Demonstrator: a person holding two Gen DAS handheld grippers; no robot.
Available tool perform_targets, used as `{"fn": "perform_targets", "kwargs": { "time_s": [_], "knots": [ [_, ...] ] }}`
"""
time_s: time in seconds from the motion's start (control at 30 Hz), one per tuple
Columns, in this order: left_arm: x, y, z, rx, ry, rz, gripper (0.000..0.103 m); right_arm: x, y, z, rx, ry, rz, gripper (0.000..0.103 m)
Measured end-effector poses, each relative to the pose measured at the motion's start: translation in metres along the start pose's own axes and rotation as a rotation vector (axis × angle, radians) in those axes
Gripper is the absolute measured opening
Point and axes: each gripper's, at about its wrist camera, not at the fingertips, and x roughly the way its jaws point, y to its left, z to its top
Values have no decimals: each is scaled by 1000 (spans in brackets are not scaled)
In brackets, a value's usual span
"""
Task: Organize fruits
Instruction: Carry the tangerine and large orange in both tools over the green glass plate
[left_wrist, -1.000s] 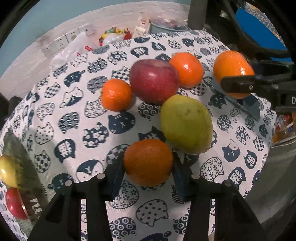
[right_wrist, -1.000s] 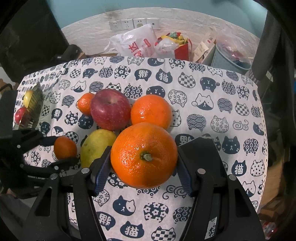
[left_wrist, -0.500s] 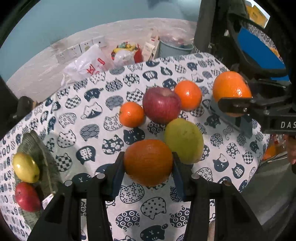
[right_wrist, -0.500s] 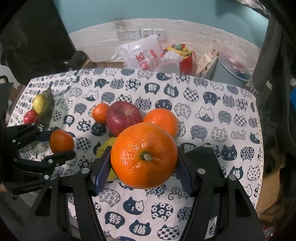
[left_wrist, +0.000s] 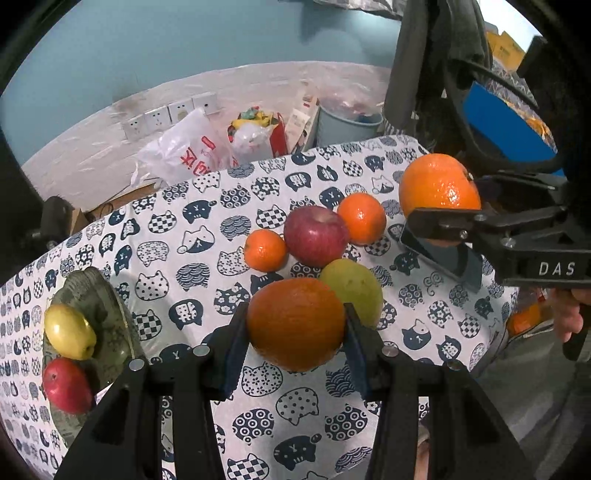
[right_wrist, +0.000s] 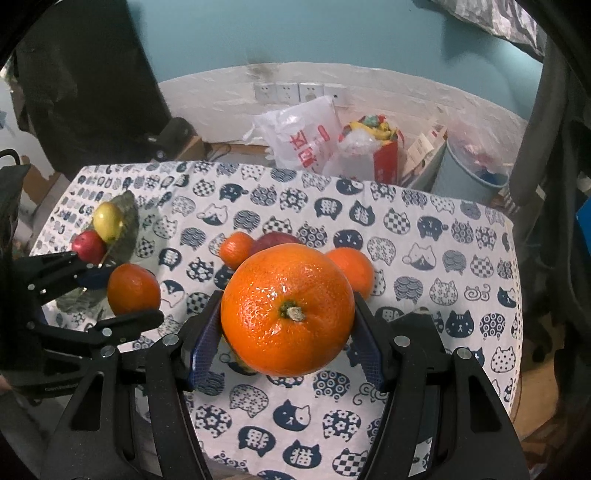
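Both oranges have risen, each clamped between its gripper's jaws.

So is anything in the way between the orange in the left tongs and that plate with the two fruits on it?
Nothing visible is. The left tongs hold their orange above the cloth, and only bare cat-patterned tablecloth lies between it and the plate. The plate already carries a yellow fruit and a red one.

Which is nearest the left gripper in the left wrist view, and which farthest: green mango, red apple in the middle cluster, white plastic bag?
1. Green mango, just behind the left gripper, slightly right.
2. Red apple, mid-table behind the mango.
3. White plastic bag, beyond the table's far edge, left.
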Motion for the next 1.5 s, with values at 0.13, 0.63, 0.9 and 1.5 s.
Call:
{"fn": "perform_targets", "kwargs": {
  "time_s": [0.13,0.63,0.9,1.5],
  "knots": [
    [-9,5,2,-17,-22,5,49,-4,8,4,-12,-13,11,65],
    [-35,35,-2,-74,-74,57,49,-4,43,25,-48,-32,56,65],
    [-44,61,-12,-134,-79,75,49,5,70,37,-93,-26,83,65],
    [-61,123,-42,-273,-82,118,49,37,137,65,-164,4,144,65]
  ]
}}
